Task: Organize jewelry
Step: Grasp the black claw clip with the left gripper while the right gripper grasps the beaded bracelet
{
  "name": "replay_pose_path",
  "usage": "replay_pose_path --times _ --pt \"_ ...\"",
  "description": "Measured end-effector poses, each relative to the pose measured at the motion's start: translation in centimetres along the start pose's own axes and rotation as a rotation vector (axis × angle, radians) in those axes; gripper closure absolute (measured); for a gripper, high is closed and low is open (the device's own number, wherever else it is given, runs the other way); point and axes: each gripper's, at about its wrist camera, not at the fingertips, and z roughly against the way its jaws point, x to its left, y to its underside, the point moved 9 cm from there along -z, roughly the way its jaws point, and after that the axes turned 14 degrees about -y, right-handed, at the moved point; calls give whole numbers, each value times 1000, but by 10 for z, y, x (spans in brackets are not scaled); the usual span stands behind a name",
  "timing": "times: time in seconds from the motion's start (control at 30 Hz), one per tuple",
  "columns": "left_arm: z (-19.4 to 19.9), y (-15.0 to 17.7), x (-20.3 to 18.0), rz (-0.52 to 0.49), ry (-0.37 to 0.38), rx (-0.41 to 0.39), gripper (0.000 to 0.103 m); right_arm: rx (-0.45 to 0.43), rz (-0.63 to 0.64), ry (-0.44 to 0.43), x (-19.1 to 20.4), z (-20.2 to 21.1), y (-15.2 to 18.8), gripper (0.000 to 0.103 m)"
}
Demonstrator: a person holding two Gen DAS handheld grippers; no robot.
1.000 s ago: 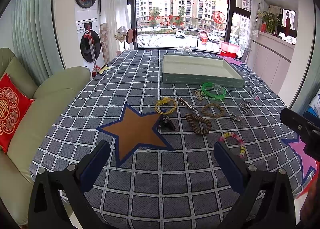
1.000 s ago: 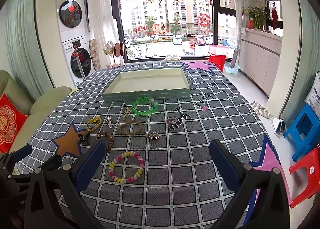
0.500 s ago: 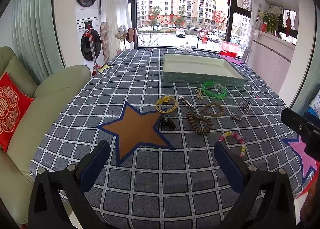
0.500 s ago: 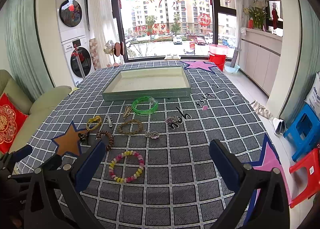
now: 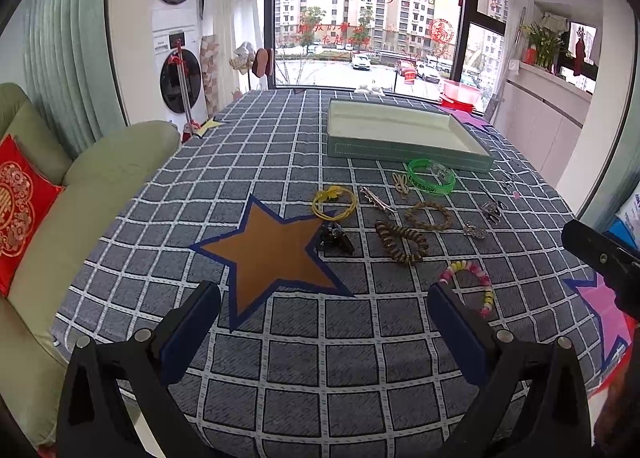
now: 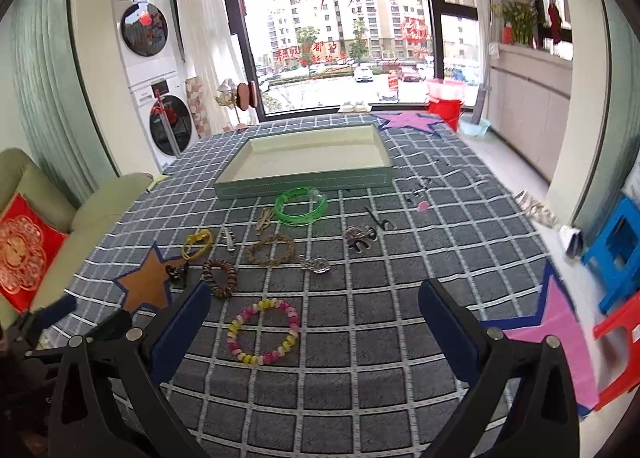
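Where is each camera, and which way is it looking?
Left wrist: on the left gripper, facing across the table past the orange star to the tray; its open fingers show, with the other gripper at right.
Right wrist: on the right gripper, over the bead bracelet.
Both see the tray and green bangle.

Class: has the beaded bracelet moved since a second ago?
No. The beaded bracelet still lies in the same squares of the checked cloth, just nearer than the brown coil band.

Matt woven tablecloth [image 6: 360, 322], glossy green plastic bangle [image 6: 301, 205], shiny metal clip [image 6: 316, 264]
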Motion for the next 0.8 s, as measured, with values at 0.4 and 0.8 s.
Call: replay_pose_path --times 0.4,0.8 --pt "-42 -2 4 5 22 123 0 160 -2 -1 -10 -28 12 0" --pt "-101 -13 -14 -31 22 233 0 353 23 19 -13 -72 45 0"
